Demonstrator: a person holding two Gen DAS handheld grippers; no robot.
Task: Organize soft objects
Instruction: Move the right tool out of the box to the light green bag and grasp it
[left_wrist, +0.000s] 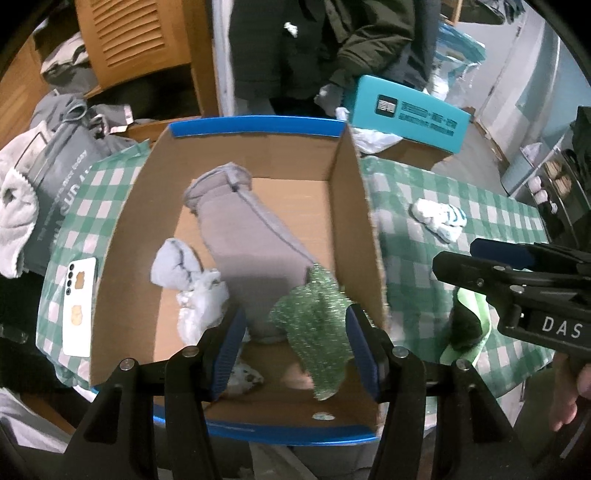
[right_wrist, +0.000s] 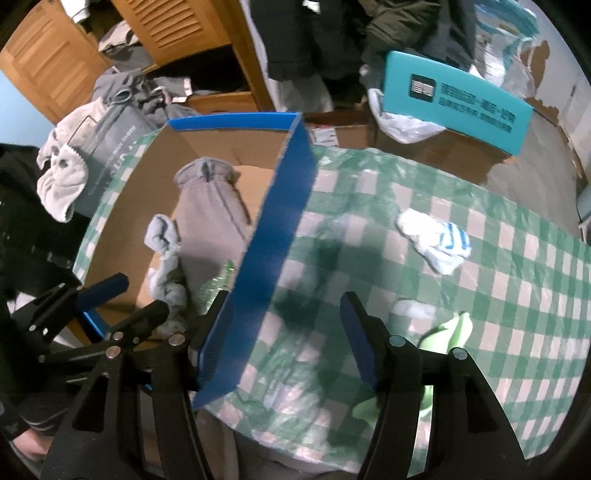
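Nearest the left wrist camera, the left tool (left_wrist: 293, 341) hangs over the near end of an open cardboard box (left_wrist: 364, 206) with blue outer walls, its blue-padded jaws standing apart and pressing on nothing; a sparkly green cloth (left_wrist: 314, 321) lies in the box below the gap, closer to the right pad, and whether it touches that pad cannot be told. Beside the green cloth, inside the box, lie a long grey garment (left_wrist: 243, 236) running toward the far wall, a rolled light-blue sock (left_wrist: 173, 264) and a crumpled white cloth (left_wrist: 201, 306). Just right of the box, the right tool (right_wrist: 282, 341) hovers with its jaws also apart and empty: in its own view the left finger sits at the blue box wall, the right finger over the green-and-white checked cover (right_wrist: 480, 295) of the desk. A light-green cloth (right_wrist: 448, 330) lies on the checks just beside that right finger, with a small pale item near it that is too blurred to name. Farther out on the desk, well apart from the box, rests a white sock with blue stripes (right_wrist: 436, 238). A white phone (left_wrist: 79, 306) lies on the checks left of the box. Beyond the desk stand a teal carton (right_wrist: 458, 101) and wooden louvred doors (right_wrist: 170, 33).
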